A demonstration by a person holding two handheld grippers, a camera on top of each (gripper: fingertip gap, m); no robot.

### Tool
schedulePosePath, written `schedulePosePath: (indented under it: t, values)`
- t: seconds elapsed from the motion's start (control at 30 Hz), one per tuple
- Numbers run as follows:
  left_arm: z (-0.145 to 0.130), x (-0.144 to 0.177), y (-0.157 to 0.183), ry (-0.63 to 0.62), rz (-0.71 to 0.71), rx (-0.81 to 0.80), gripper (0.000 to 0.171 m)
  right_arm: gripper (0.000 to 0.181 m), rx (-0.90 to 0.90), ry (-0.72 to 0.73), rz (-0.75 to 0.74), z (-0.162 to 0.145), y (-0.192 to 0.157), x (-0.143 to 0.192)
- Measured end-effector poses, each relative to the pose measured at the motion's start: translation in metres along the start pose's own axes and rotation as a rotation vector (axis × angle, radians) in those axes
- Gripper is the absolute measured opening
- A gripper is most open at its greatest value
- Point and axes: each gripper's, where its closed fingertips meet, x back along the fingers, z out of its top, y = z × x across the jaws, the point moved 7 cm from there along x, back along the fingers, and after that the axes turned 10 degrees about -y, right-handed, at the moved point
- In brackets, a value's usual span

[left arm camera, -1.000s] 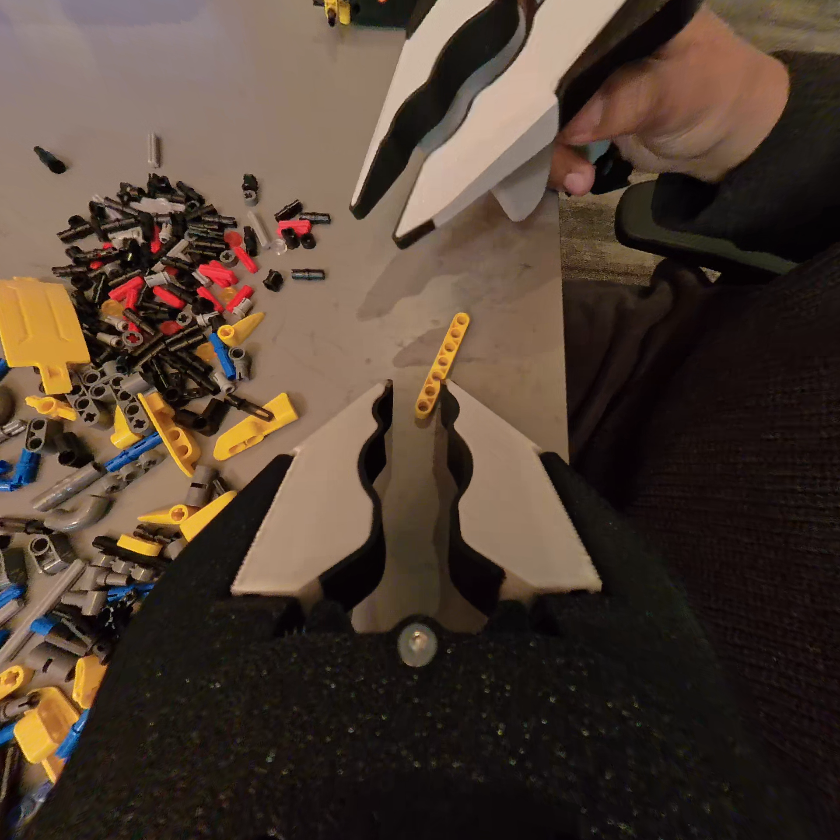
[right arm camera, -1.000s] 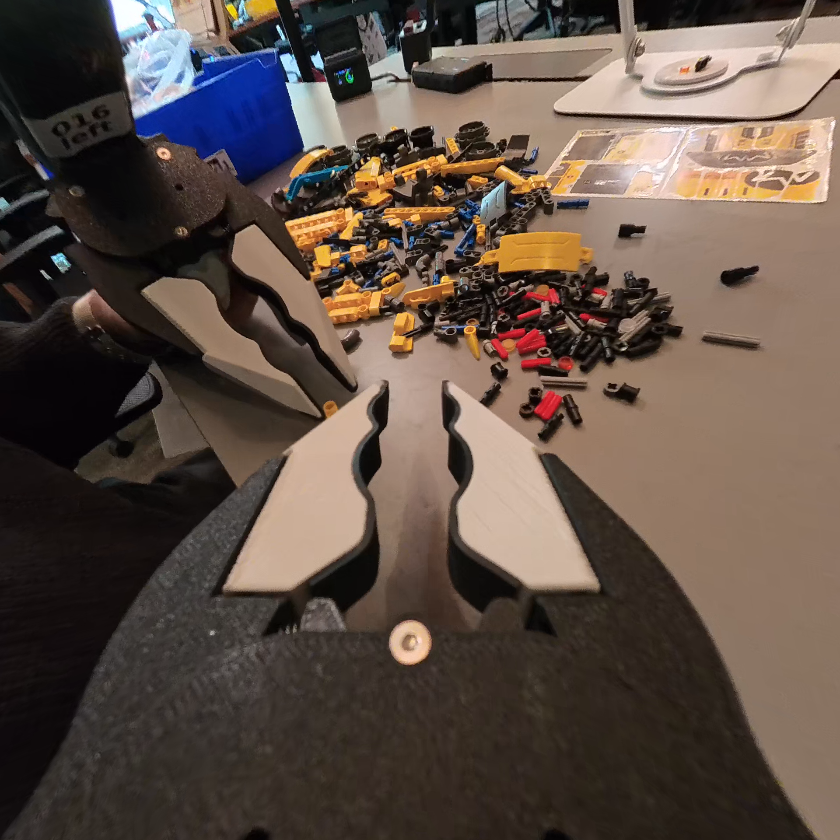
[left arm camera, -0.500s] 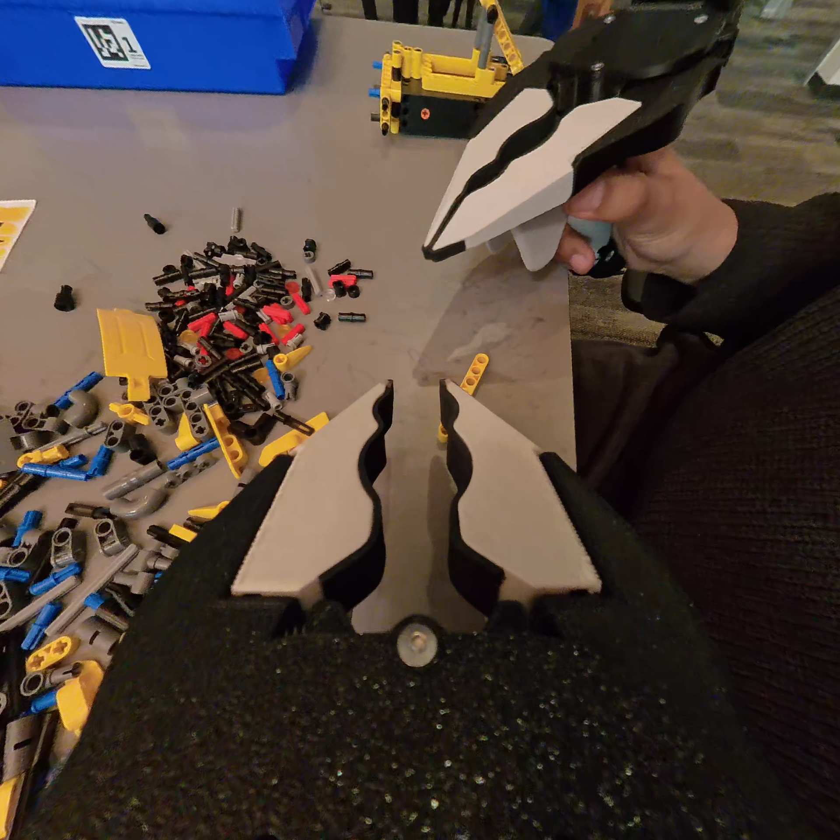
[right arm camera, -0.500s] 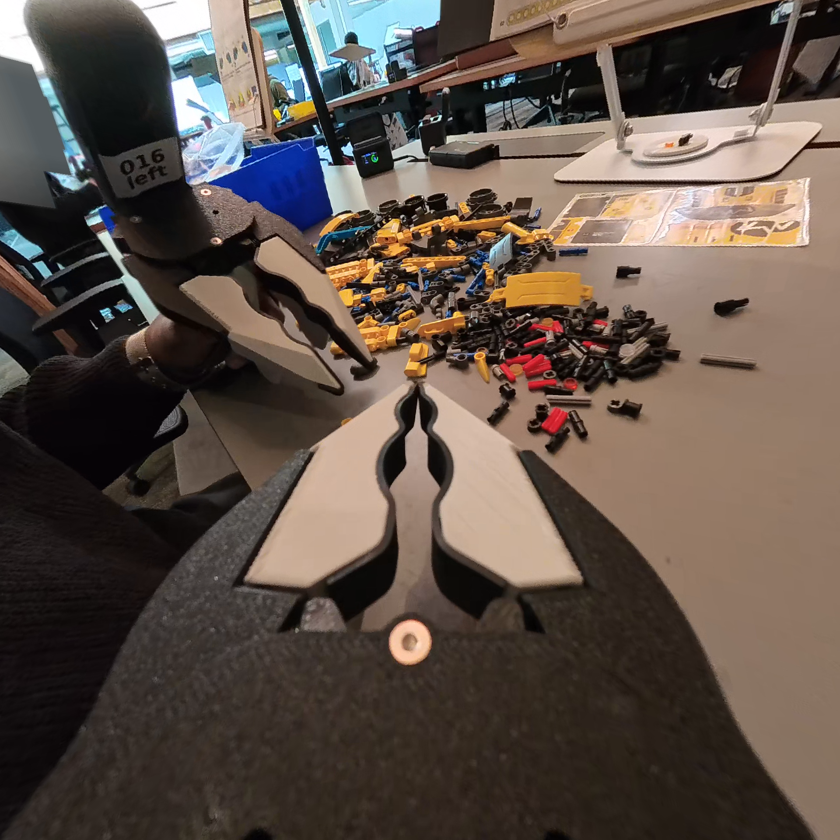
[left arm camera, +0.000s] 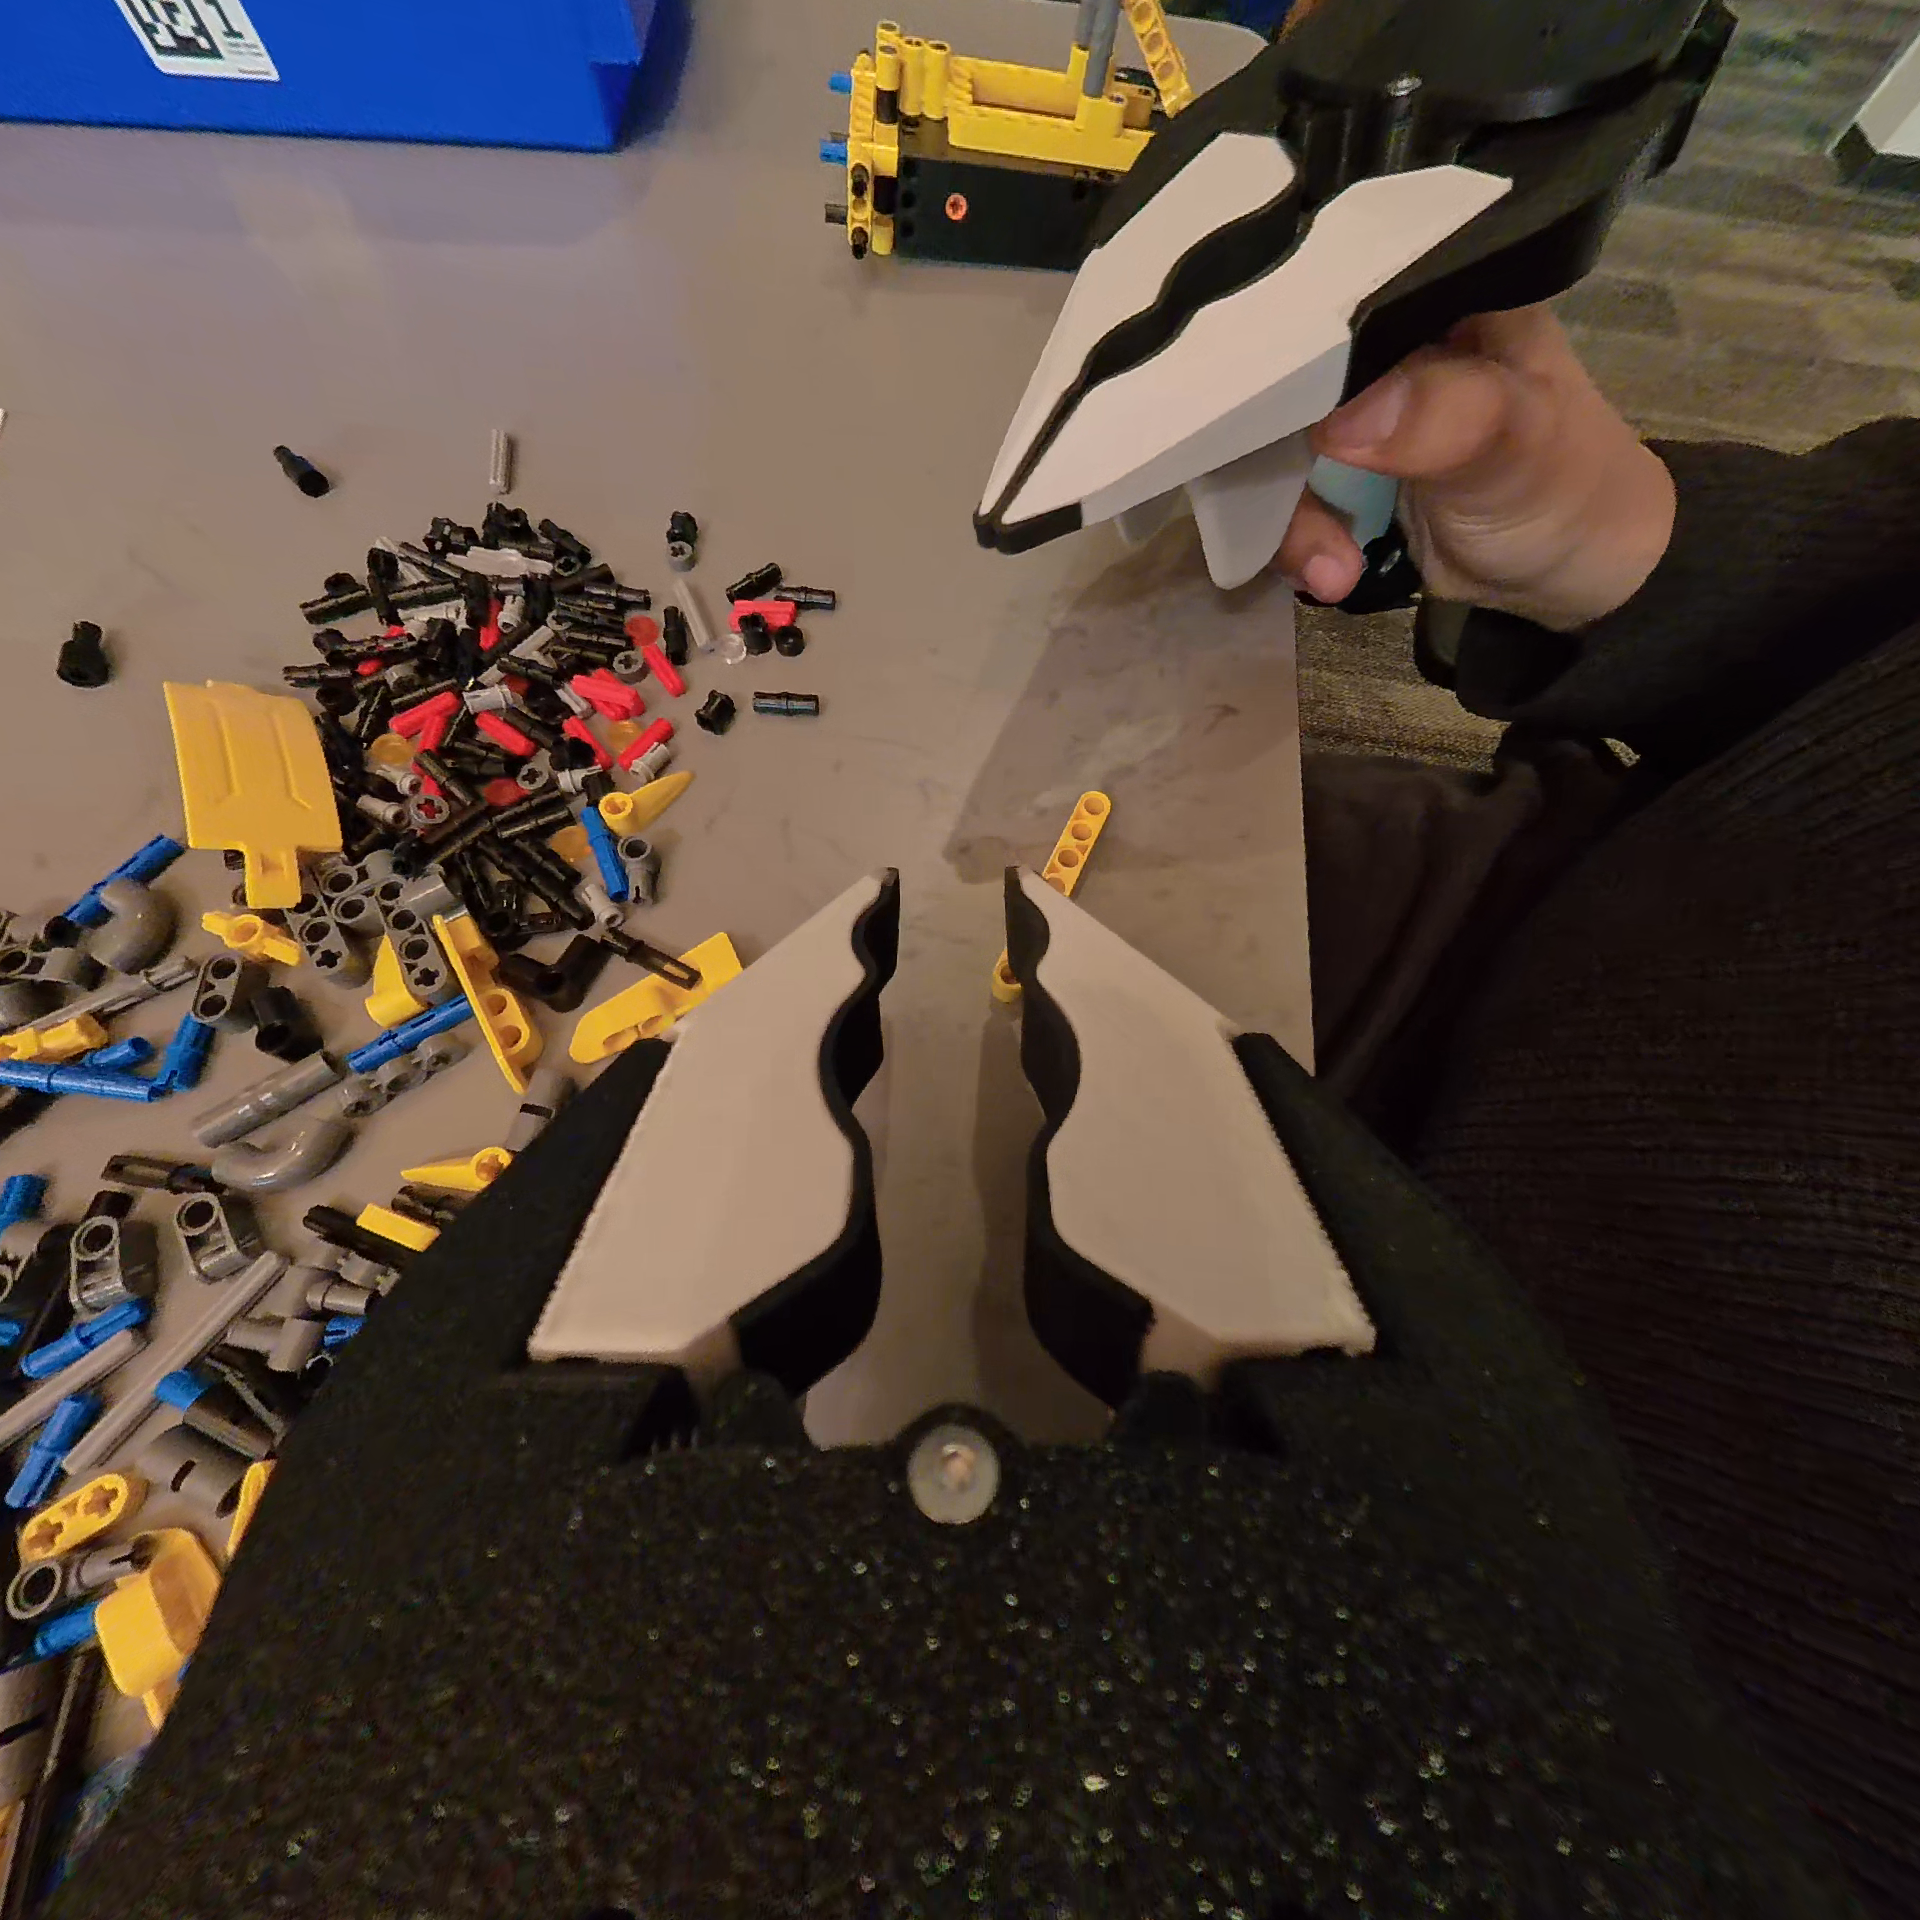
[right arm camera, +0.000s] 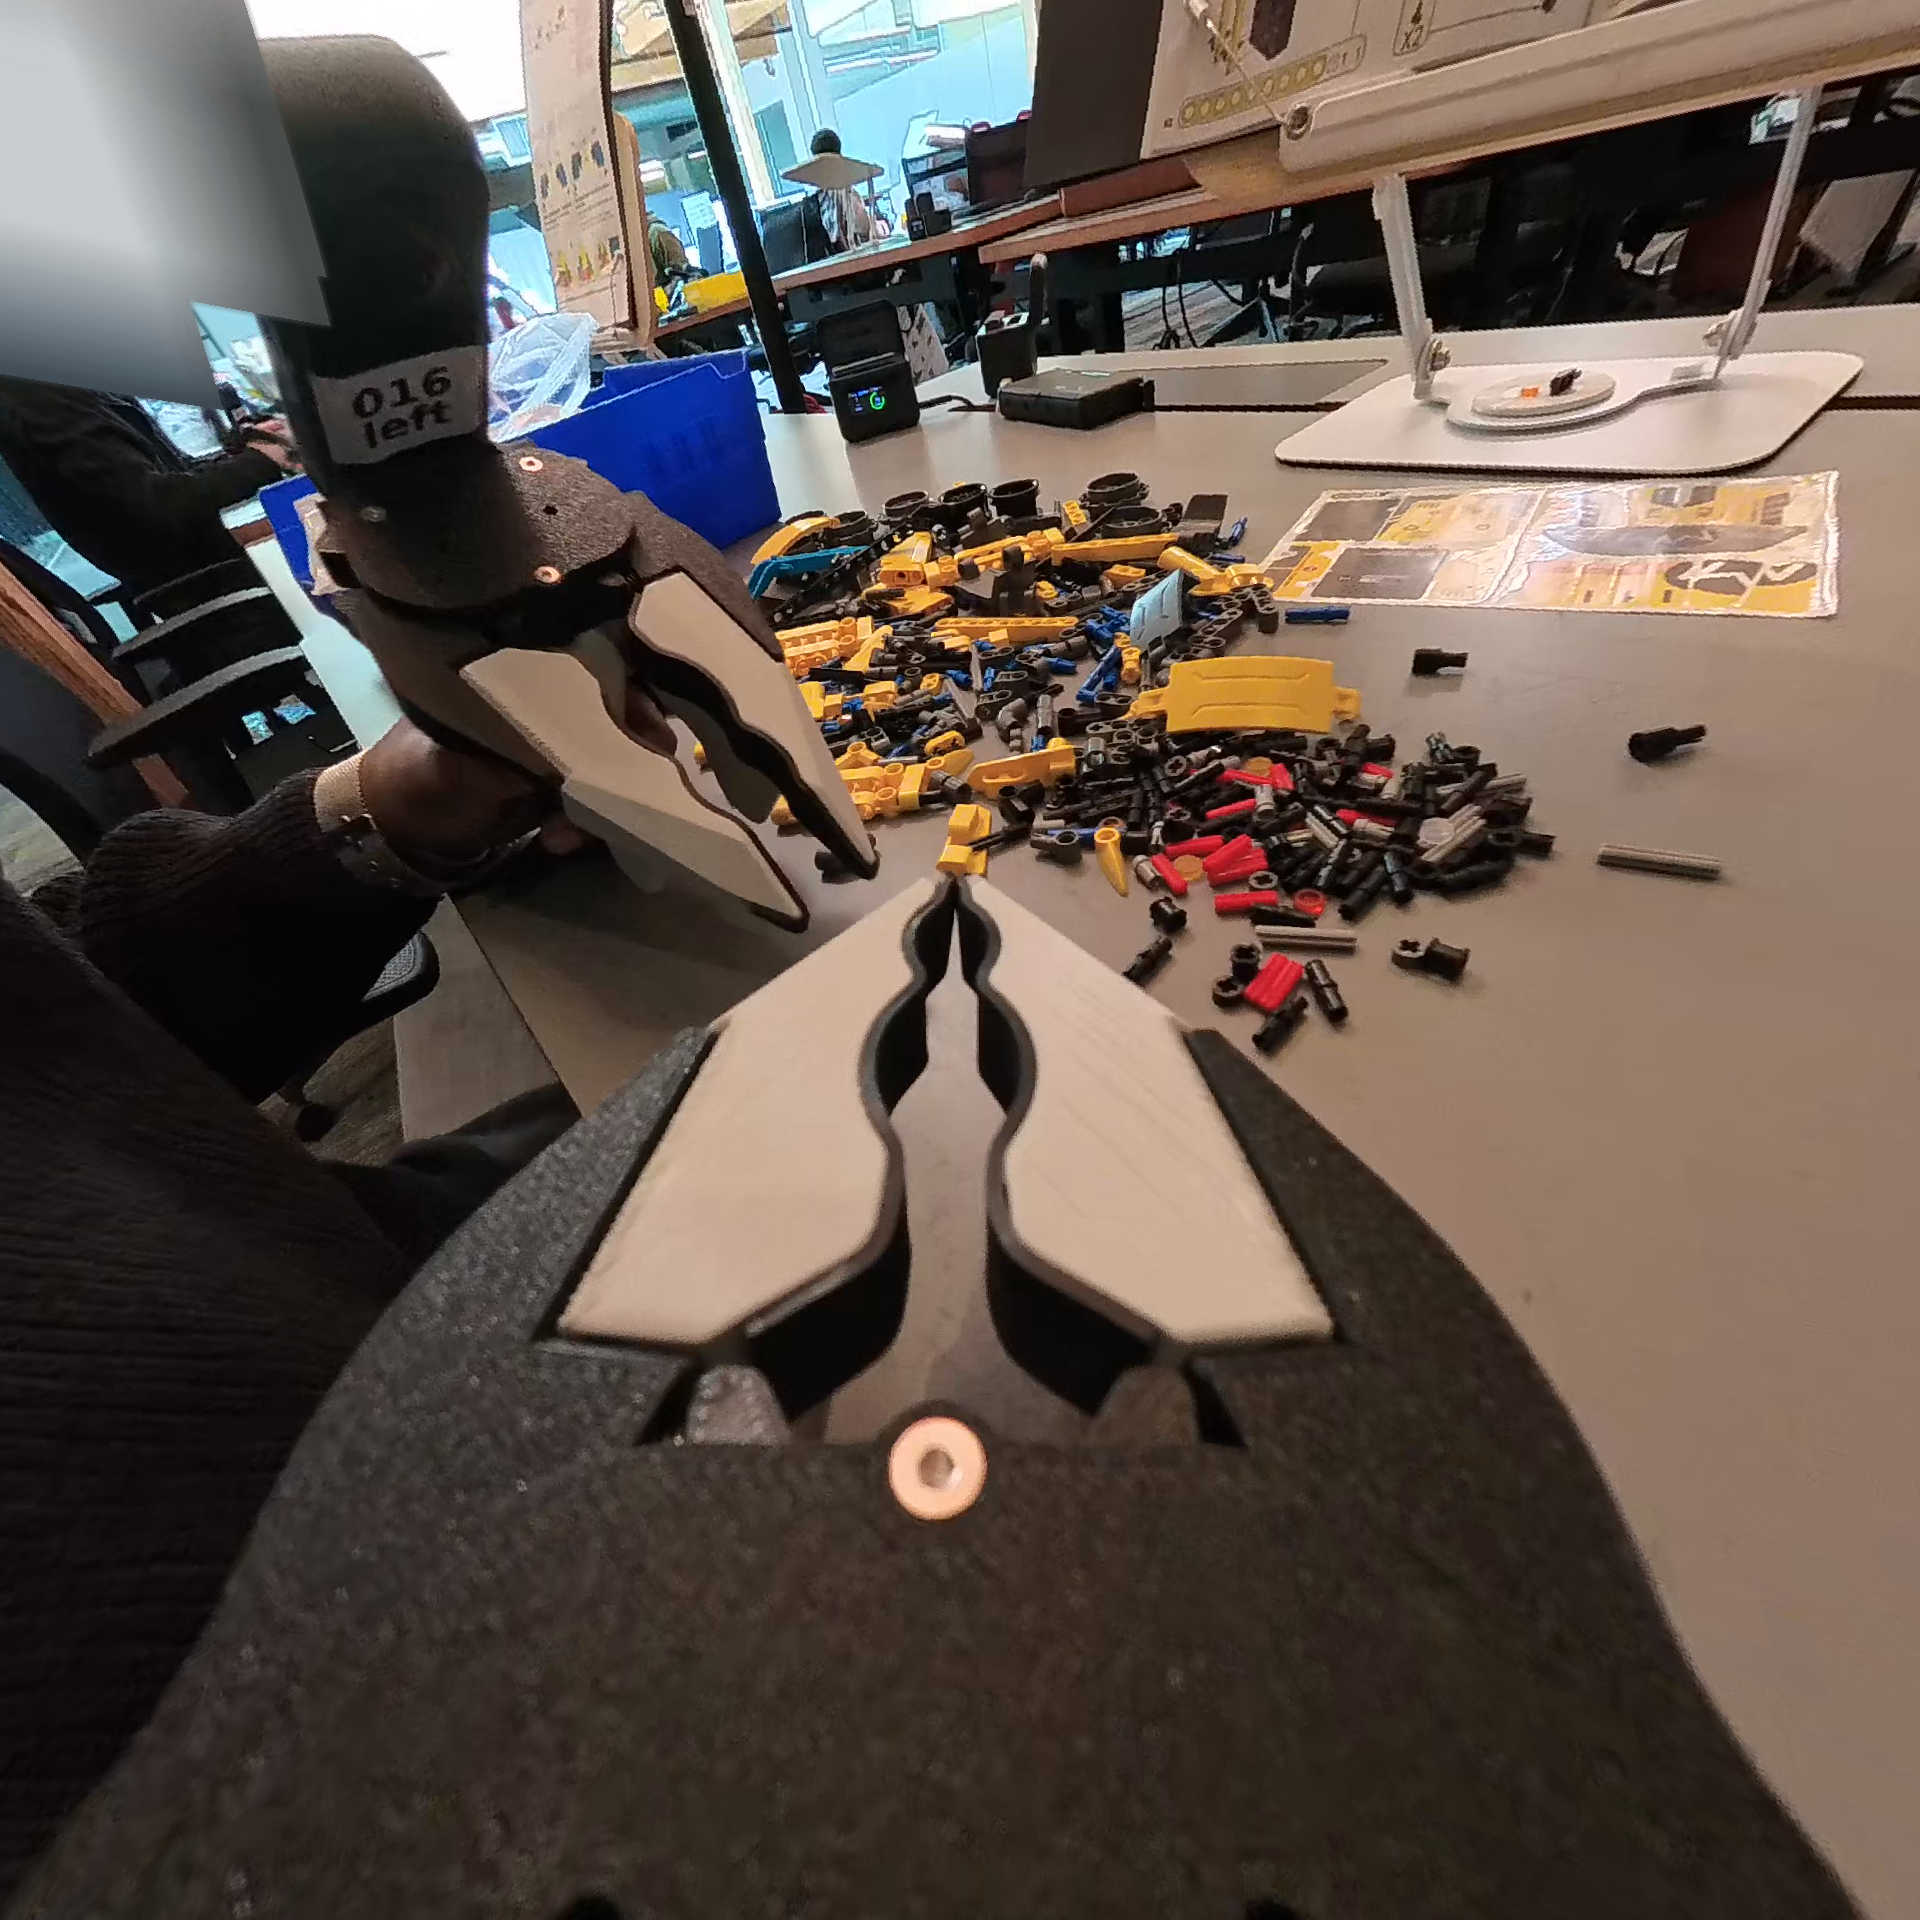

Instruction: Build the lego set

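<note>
Warm, dim indoor light lay over the worktop (left arm camera: 727, 343), soft shadows fell near its edge, bright daylight glared through far windows (right arm camera: 831, 94) in the right wrist view, and wide-angle distortion bent both pictures' slightly blurred edges

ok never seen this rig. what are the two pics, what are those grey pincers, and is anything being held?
No robot here: a person holds a two-finger gripper in each hand, with a camera on each looking along its fingers. The left wrist view shows the left gripper, jaws apart, empty, over a yellow holed beam on the grey table; one finger partly hides the beam. The right gripper shows above it, shut on nothing, in a hand. The right wrist view looks back at the loose pile of building parts, a blue bin and a printed sheet. A part-built yellow assembly stands farther off.
</note>
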Motion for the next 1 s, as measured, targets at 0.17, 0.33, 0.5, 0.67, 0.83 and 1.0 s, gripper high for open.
schedulePosePath:
  t: [0.17,0.33,0.5,0.67,0.83,1.0]
  values:
    - [0.0000,0.0003,-0.0028,0.003,-0.015,0.028,0.019,0.000,0.006,0.008,0.014,0.0001,-0.0009,0.0008]
    - [-0.0001,-0.0010,-0.0063,-0.005,-0.041,0.060,0.020,0.000,0.016,0.021,0.022,0.0006,-0.0020,0.0020]
    - [0.0008,-0.0037,-0.0094,-0.018,-0.018,0.062,0.020,0.000,0.049,0.049,0.020,0.0010,-0.0050,0.0045]
    - [0.0007,-0.0065,-0.0096,-0.037,-0.016,0.056,0.020,0.000,0.097,0.086,0.015,0.0014,-0.0093,0.0076]
    - [0.0001,-0.0080,-0.0100,-0.051,-0.023,0.063,0.020,0.000,0.084,0.075,0.010,0.0013,-0.0080,0.0066]
    - [-0.0003,-0.0088,-0.0095,-0.059,-0.021,0.058,0.020,0.000,0.076,0.066,-0.016,0.0013,-0.0067,0.0055]
